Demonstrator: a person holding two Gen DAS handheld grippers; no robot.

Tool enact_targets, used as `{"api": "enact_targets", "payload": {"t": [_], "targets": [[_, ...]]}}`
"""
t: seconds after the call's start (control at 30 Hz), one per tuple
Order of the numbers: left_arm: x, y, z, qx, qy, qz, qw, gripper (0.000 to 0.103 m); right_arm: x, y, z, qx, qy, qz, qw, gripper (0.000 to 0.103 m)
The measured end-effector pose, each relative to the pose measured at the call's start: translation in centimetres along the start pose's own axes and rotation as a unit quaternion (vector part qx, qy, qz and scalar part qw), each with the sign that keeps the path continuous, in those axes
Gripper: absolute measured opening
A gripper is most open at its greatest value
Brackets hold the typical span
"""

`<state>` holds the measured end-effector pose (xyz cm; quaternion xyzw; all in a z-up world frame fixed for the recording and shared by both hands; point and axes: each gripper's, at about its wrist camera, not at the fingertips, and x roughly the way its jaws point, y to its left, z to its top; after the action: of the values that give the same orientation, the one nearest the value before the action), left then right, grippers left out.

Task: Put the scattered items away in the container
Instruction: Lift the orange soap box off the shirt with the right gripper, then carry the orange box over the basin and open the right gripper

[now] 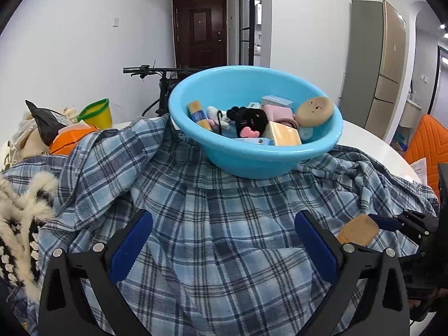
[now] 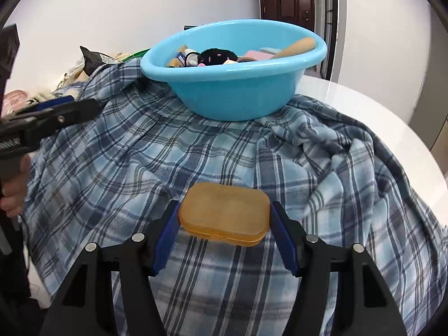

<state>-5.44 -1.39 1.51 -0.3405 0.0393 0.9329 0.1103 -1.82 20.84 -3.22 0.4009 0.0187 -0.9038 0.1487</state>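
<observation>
The right claw (image 2: 224, 218) grips an amber soap case (image 2: 224, 213) over the plaid cloth (image 2: 196, 145), in front of the blue basin (image 2: 238, 95). The left claw (image 1: 221, 240) hangs open and empty, also in front of the basin, which holds a black plush (image 1: 249, 120), boxes and a round sponge (image 1: 315, 111). Left of the basin lie a yellow cup (image 1: 98, 113) and a furry garment (image 1: 19, 210) on the white desk (image 2: 364, 106)

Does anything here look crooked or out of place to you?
Yes. The blue basin sits tilted on the rumpled plaid cloth, its rim visibly slanted, with a round sponge leaning on that rim. One amber case remains outside, pinched in the right gripper.
</observation>
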Motion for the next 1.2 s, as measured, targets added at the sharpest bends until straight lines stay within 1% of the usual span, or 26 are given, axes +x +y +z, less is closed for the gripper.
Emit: {"api": "enact_targets", "payload": {"t": [0.07, 0.17, 0.23, 0.27, 0.33, 0.47, 0.53, 0.57, 0.6, 0.67, 0.7, 0.8, 0.87, 0.9, 0.97, 1.03, 1.2], "targets": [[-0.1, -0.6, -0.2, 0.001, -0.002, -0.002, 1.0, 0.103, -0.3, -0.2, -0.1, 0.005, 0.0, 0.005, 1.0, 0.062], [-0.2, -1.1, -0.3, -0.002, -0.012, 0.004, 0.9999, 0.103, -0.8, -0.3, 0.0, 0.006, -0.011, 0.0, 1.0, 0.062], [-0.3, -1.6, 0.0, 0.011, -0.017, 0.017, 0.9997, 0.103, -1.1, -0.2, 0.5, 0.008, -0.017, 0.0, 1.0, 0.062], [-0.5, -1.8, 0.2, 0.015, -0.025, 0.028, 0.9992, 0.103, -1.3, -0.2, 0.8, 0.009, -0.022, 0.001, 1.0, 0.062], [-1.1, -1.9, 0.8, 0.011, -0.047, 0.037, 0.9982, 0.103, -1.9, -0.1, 1.7, 0.011, -0.039, 0.0, 0.999, 0.062], [-2.5, -1.7, 2.4, -0.015, -0.099, 0.034, 0.9944, 0.103, -4.1, 0.3, 3.8, 0.001, -0.101, -0.006, 0.995, 0.062], [-2.7, -1.8, 3.2, -0.009, -0.112, 0.035, 0.9931, 0.103, -4.6, 0.7, 4.7, -0.017, -0.12, -0.012, 0.993, 0.062], [-2.8, -2.0, 3.6, -0.004, -0.115, 0.036, 0.9927, 0.103, -4.7, 0.7, 5.1, -0.017, -0.123, -0.014, 0.992, 0.062], [-2.8, -2.2, 4.0, 0.003, -0.118, 0.035, 0.9924, 0.103, -4.8, 0.7, 5.6, -0.014, -0.126, -0.008, 0.992, 0.062], [-2.8, -2.6, 4.5, 0.016, -0.118, 0.033, 0.9923, 0.103, -5.0, 0.8, 6.4, -0.015, -0.134, 0.0, 0.991, 0.062], [-2.7, -2.7, 4.6, 0.02, -0.116, 0.031, 0.9926, 0.103, -5.1, 0.8, 6.8, -0.018, -0.141, -0.007, 0.99, 0.062], [-1.9, -2.5, 5.1, 0.019, -0.089, -0.001, 0.9958, 0.103, -5.1, 0.7, 8.1, -0.031, -0.152, -0.022, 0.988, 0.062], [-1.1, -2.0, 5.5, 0.01, -0.071, -0.024, 0.9971, 0.103, -4.9, 0.4, 9.0, -0.031, -0.153, -0.022, 0.988, 0.062], [-0.8, -1.8, 5.6, 0.008, -0.068, -0.027, 0.9973, 0.103, -4.7, 0.1, 9.6, -0.031, -0.149, -0.018, 0.988, 0.062], [0.3, -1.5, 6.3, 0.005, -0.067, -0.013, 0.9977, 0.103, -3.9, -0.3, 10.8, -0.035, -0.134, 0.001, 0.99, 0.062], [1.3, -1.3, 7.3, 0.007, -0.067, -0.004, 0.9977, 0.103, -3.0, -1.0, 11.9, -0.025, -0.122, 0.014, 0.992, 0.062], [4.1, -1.2, 10.2, 0.032, -0.055, -0.013, 0.9979, 0.103, -0.9, -2.9, 15.2, 0.0, -0.107, 0.024, 0.994, 0.062]]}}
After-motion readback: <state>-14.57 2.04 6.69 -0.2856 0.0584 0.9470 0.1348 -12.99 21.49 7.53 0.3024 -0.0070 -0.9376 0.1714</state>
